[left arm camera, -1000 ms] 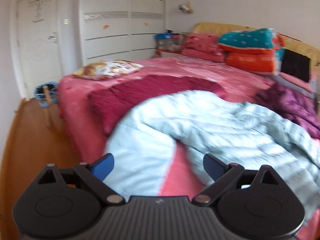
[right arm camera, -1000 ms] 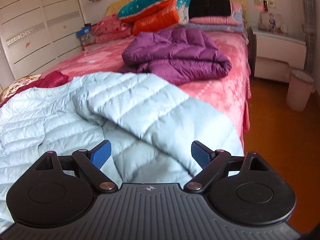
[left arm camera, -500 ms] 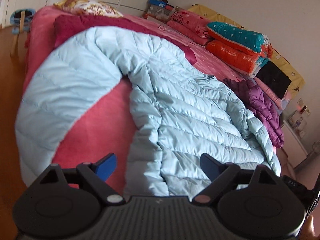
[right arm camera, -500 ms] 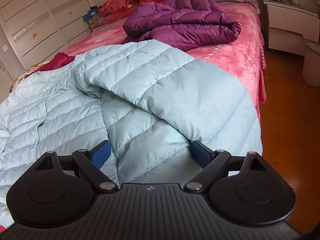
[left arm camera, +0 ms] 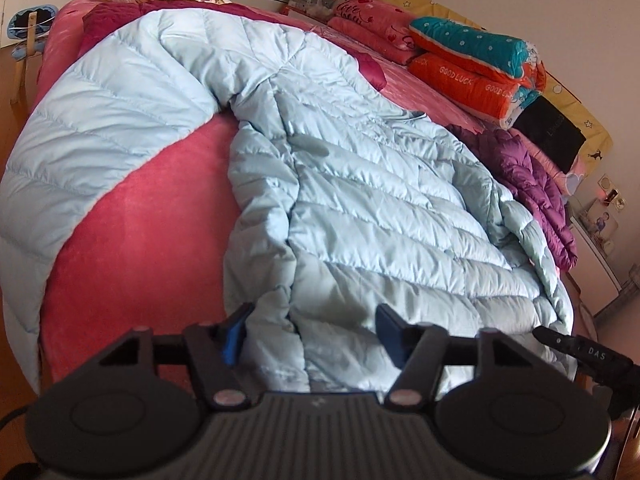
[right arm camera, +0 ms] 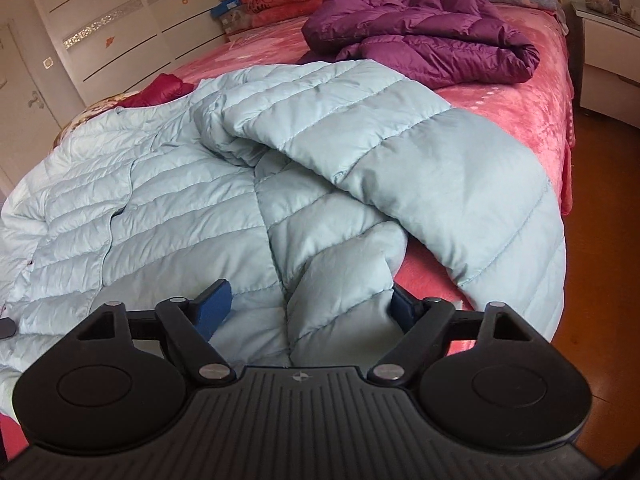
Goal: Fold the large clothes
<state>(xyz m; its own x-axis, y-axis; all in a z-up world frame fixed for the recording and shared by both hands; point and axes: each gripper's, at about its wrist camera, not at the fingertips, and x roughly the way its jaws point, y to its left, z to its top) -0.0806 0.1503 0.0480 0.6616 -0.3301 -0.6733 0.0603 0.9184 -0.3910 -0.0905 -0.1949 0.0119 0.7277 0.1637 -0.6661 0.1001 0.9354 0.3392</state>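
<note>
A light blue down jacket lies spread across the pink bed, one sleeve draped toward the bed's left edge. My left gripper sits low at the jacket's near hem with its jaws closing. The hem's left edge lies between the blue pads, and the fabric does not look squeezed. In the right wrist view the other sleeve is folded over the body. My right gripper straddles a puffed corner of the jacket. Its jaws are closing and still wide.
A crumpled purple jacket lies farther up the bed and a dark red garment beyond the blue one. Folded quilts are stacked at the headboard. A nightstand and wood floor lie right of the bed, a stool on its left.
My left gripper dropped and tilted down to the jacket's hem, and its jaws narrowed a lot. My right gripper sank onto the jacket's corner and its jaws narrowed a little.
</note>
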